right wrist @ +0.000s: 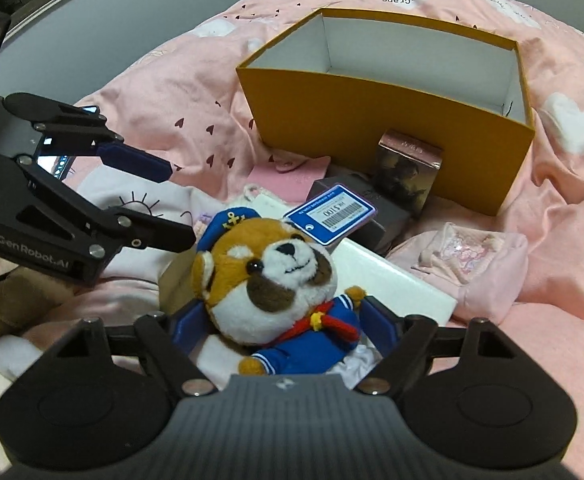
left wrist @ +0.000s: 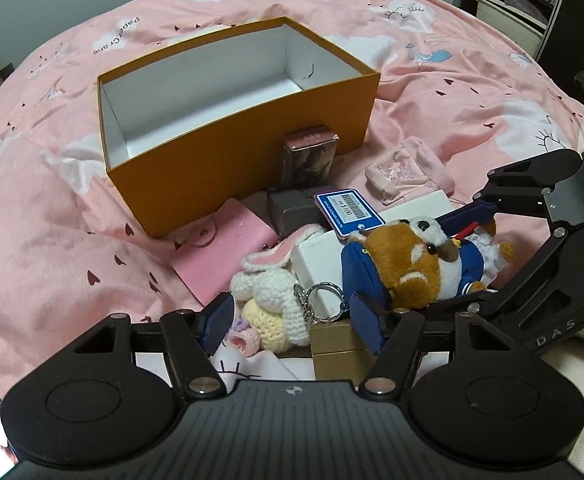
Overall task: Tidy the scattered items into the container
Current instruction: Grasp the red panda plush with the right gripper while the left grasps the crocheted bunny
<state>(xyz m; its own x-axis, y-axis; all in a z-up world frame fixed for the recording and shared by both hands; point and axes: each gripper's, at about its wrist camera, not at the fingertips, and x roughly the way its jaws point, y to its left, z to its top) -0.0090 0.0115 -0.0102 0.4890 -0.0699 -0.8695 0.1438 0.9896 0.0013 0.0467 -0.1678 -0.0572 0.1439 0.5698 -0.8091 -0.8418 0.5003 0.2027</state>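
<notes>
— Where's the box?
— The orange box sits open on the pink quilt, white inside, nothing in it that I can see. The clutter lies in a heap just in front of it.
— What's nearest the grippers?
— The sailor plush lies between the blue pads of the right gripper, one pad at each side of its body. Whether they press on it I cannot tell. The left gripper stands wide over a crochet bunny with a keyring; its pads touch nothing I can make out.
— And the rest?
— A blue tag rests on a grey case behind the plush. A white box lies under the plush. A small dark carton stands upright against the orange wall. A pink wallet lies left of the heap, a pink pouch to its right.
</notes>
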